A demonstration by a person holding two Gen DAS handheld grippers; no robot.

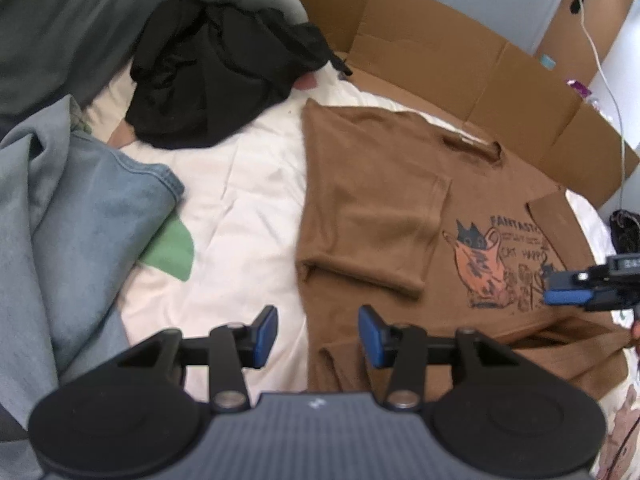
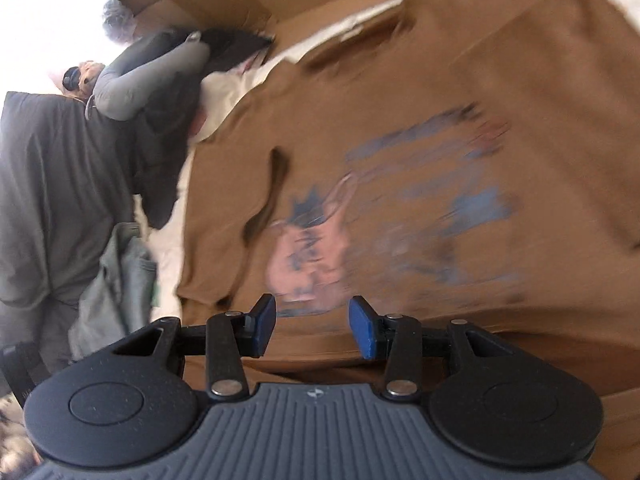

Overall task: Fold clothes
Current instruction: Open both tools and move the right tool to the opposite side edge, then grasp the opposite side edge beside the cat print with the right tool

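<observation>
Two grippers: both in view, each with blue pads standing apart and nothing between them.
Left gripper (image 1: 318, 336): jaws parted, hanging over the near left edge of the brown T-shirt (image 1: 400, 208), one pad above the white bedsheet (image 1: 240, 200), the other above brown cloth; not gripping anything.
Right gripper (image 2: 312, 328): jaws parted and empty, over the lower part of the shirt's printed front; its view is blurred. In the left wrist view it shows at the right edge (image 1: 576, 292).
Brown T-shirt: lies flat on the bed, print side up, collar toward the cardboard (image 1: 460, 68); its left sleeve and side are folded in over the body, and the cat drawing with lettering is still partly uncovered.
Black garment (image 1: 208, 80): crumpled heap at the far side of the sheet, apart from the shirt.
Jeans (image 1: 100, 208): pale blue denim bunched at the left, with a green cloth (image 1: 172, 252) sticking out from under them.
Cardboard: flattened box panels along the far edge of the bed.
Person: a grey sleeve (image 2: 148, 76) in the right wrist view, at the left.
</observation>
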